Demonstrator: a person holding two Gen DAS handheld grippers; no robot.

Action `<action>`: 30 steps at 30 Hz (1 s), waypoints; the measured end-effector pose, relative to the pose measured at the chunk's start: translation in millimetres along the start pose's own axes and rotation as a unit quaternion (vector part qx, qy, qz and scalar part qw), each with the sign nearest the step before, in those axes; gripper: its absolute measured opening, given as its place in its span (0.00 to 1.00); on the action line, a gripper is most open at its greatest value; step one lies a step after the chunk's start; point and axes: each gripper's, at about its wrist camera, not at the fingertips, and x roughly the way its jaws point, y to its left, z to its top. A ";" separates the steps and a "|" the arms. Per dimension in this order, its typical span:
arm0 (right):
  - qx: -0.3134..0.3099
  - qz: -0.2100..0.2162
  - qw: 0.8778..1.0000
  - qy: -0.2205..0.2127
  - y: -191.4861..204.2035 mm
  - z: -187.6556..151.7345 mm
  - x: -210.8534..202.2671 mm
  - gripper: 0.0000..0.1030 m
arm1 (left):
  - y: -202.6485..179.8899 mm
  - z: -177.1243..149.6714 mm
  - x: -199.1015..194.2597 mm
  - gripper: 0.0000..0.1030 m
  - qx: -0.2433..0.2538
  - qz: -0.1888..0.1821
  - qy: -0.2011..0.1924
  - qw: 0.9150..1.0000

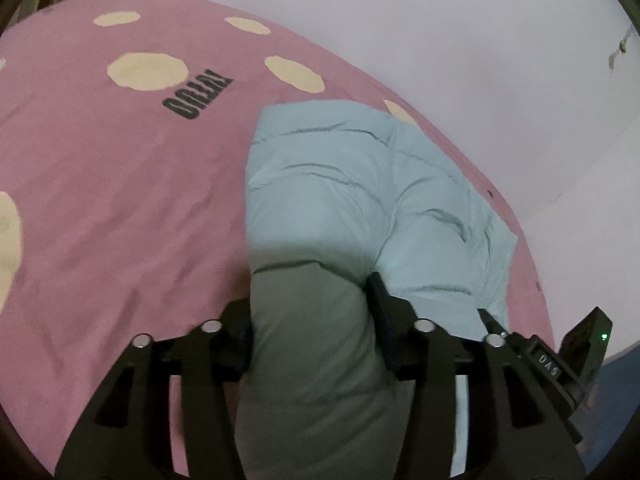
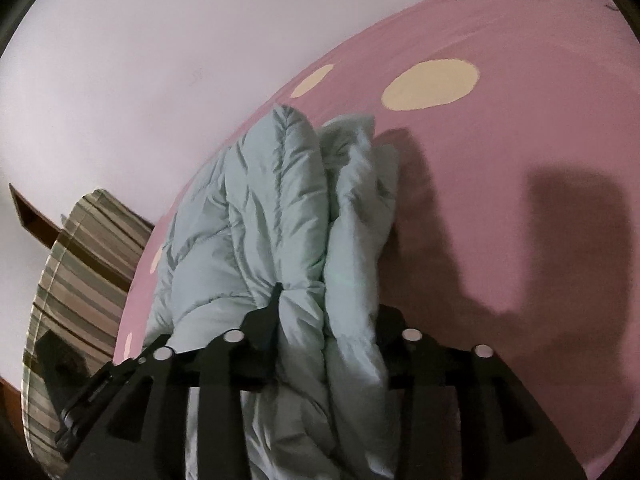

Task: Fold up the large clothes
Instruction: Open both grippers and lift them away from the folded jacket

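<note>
Jaws, left gripper (image 1: 310, 300): set at a middling width, with a thick shaded roll of the puffer jacket (image 1: 360, 184) filling the gap and touching both fingers. You cannot tell from this view whether the pads bite or the padding merely swells against them.

Jaws, right gripper (image 2: 332, 304): also middling, around two stacked quilted layers. The cloth puckers at the left fingertip (image 2: 277, 290), so it reads as a real pinch. The other finger is half hidden behind the fabric.

Jacket position: pale blue-green, already doubled into a long bundle on the pink bedspread (image 1: 120, 200), on the side towards the wall (image 1: 460, 60). Its far end rests on the spread. The near end rises into both of your grippers, side by side on the same edge. A striped cloth (image 2: 80, 248) hangs off to one side, well clear.

Step, as judged: you are at the close of a fold, with the near edge carried over and the bundle mostly settled.

Next move, as judged:
- lower the near end until it lies on the layers beneath
- spread both jaws wide enough to clear the puffy thickness
- back out along the fingers, not upward, so that the top layer is not dragged open
- expect spring-back, because the padding is lofty and slick
</note>
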 end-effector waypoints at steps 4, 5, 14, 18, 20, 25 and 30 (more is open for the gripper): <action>0.007 -0.020 1.000 -0.020 -6.8 2.0 -14.4 0.50 | -5.0 -6.9 -11.2 0.62 0.024 0.030 -0.008 0.999; 0.011 -0.021 1.000 -0.021 -9.3 2.5 -17.0 0.50 | -6.1 -8.3 -13.3 0.63 0.027 0.032 -0.010 0.999; -0.006 -0.067 0.997 -0.044 -1.0 1.5 -57.3 0.50 | -18.7 -16.7 -36.9 0.70 0.061 0.057 -0.024 0.996; -0.046 -0.089 0.994 -0.047 15.2 -8.7 -76.0 0.51 | -27.3 -23.0 -51.7 0.75 0.078 0.073 -0.035 0.994; -0.068 -0.098 0.992 -0.047 23.4 -15.7 -83.8 0.56 | -31.9 -27.2 -60.5 0.78 0.085 0.078 -0.043 0.992; -0.104 -0.118 0.986 -0.052 37.6 -32.1 -98.9 0.63 | -44.0 -41.6 -82.7 0.82 0.114 0.102 -0.061 0.986; -0.137 -0.130 0.981 -0.050 51.5 -48.5 -110.7 0.68 | -50.6 -53.3 -105.0 0.88 0.129 0.114 -0.077 0.982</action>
